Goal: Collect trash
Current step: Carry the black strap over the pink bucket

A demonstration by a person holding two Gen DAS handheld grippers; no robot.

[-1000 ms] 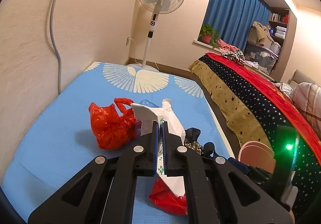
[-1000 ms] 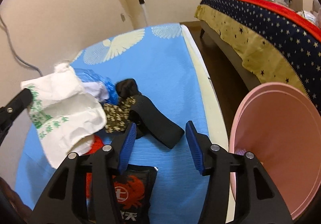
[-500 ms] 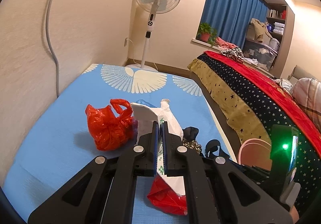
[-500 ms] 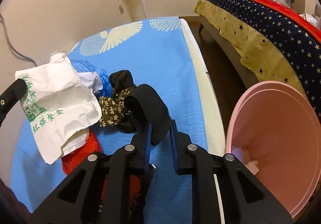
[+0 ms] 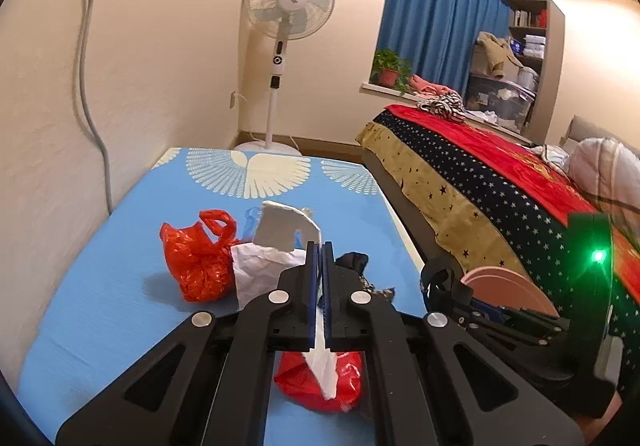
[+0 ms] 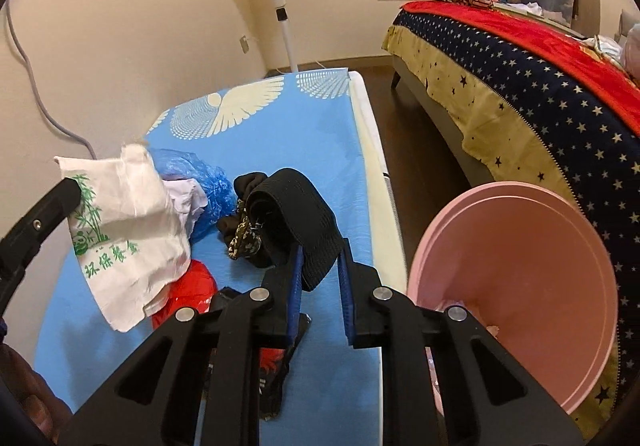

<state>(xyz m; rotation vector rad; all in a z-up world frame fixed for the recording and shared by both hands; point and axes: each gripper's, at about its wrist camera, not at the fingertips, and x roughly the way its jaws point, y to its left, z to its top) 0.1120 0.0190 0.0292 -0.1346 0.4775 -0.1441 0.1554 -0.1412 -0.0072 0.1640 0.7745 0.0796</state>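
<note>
Two grippers each hold something: at left-centre the left gripper (image 5: 319,286) stays clamped on the white paper bag (image 6: 124,242); the right gripper (image 6: 319,292), open a second ago, now pinches the black strap (image 6: 298,206), lifted beside the pink bin (image 6: 520,286) at right, ready for dropping.

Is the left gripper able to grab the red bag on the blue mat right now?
Probably not yet. The left gripper is shut on the white paper bag, so it has no free grip. The red bag itself lies uncovered on the blue mat.
</note>
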